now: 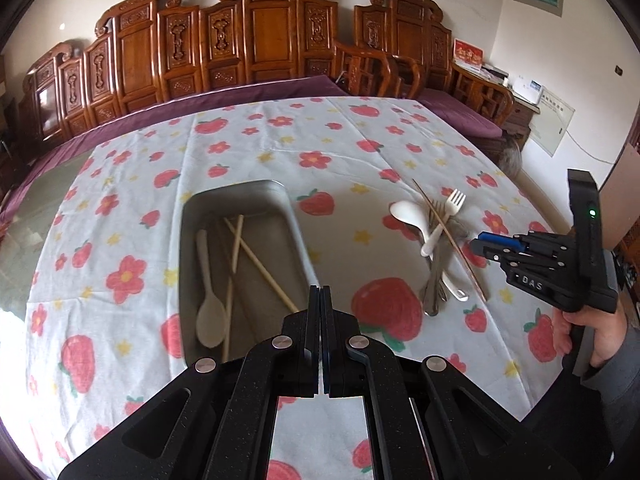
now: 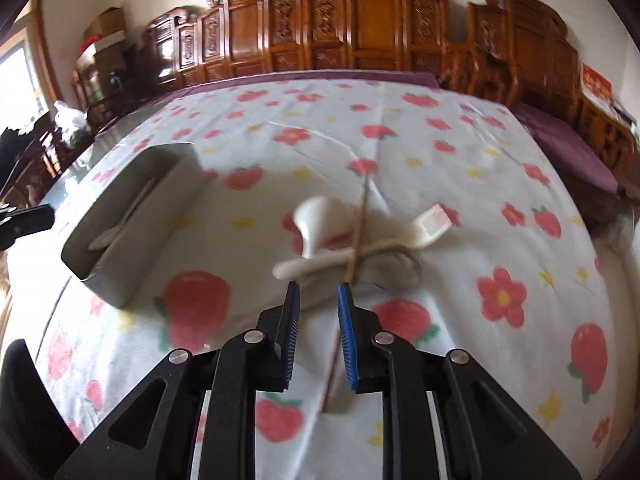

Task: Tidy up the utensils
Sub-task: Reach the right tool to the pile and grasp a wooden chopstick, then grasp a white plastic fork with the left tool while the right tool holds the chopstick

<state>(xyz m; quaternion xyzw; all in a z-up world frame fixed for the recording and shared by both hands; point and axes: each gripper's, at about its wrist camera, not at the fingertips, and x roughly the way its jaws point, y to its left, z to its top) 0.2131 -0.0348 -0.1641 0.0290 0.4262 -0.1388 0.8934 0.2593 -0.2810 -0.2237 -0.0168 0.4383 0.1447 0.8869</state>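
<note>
1. The loose utensils are lying in a heap on the tablecloth (image 1: 248, 148): a white spoon (image 1: 404, 213), a white plastic fork (image 1: 455, 200), some metal forks and spoons (image 1: 434, 280) under them, and a single brown chopstick (image 1: 448, 236) slanting across the top.
2. To the left of the heap, well apart from it, a grey metal tray (image 1: 298, 232) is sitting on the cloth, holding a wooden spoon (image 1: 209, 304) and a pair of pale chopsticks (image 1: 256, 258) lying crossed.
3. I am holding my right claw (image 2: 318, 294) just short of the heap with its jaws a narrow gap apart; the near end of the brown chopstick is passing between the blue pads (image 2: 347, 332), but through the blur I cannot tell whether a pad is touching it.
4. I am keeping my left claw (image 1: 321, 292) pressed fully closed with nothing in it, hanging over the near end of the tray.
5. My right hand (image 1: 596, 332) is gripping that claw's black handle at the table's right side.
6. The cloth, white with red strawberries and flowers, is covering the table.
7. Behind it a carved wooden bench (image 1: 260, 40) with a purple cushion (image 1: 256, 94) is running along a cream wall, beside a carved wooden chair (image 1: 400, 60).
</note>
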